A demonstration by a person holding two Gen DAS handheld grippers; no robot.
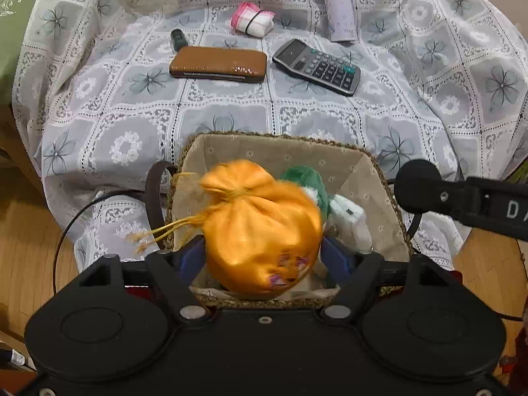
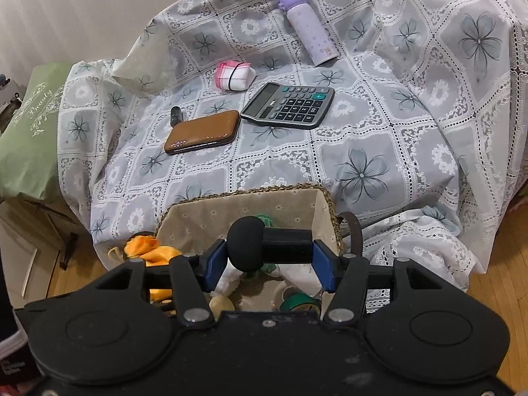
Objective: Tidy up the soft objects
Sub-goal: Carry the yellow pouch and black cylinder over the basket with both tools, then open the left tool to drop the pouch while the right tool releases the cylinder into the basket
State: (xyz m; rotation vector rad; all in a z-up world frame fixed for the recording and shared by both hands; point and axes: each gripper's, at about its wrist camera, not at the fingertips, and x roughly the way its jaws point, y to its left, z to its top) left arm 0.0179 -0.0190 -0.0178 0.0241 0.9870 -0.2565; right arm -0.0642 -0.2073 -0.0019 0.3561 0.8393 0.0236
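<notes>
orange satin drawstring pouch [image 1: 260,227] sits betw. left gripper [image 1: 260,257] blue pads, parted, over lined woven basket [image 1: 369,178]; right gripper [image 2: 269,257] clamps black foam-tipped mic [image 2: 264,242].

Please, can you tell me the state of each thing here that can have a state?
orange pouch: drawstring tied, blurred between open blue pads, over basket
basket: open, partly filled
left hand-held gripper: open
right hand-held gripper: shut on black microphone
purple bottle: lying, capped
brown case: closed

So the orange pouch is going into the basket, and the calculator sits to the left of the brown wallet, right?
Not quite. The calculator sits to the right of the brown wallet, as both wrist views show. The orange pouch is indeed over the basket.
</notes>
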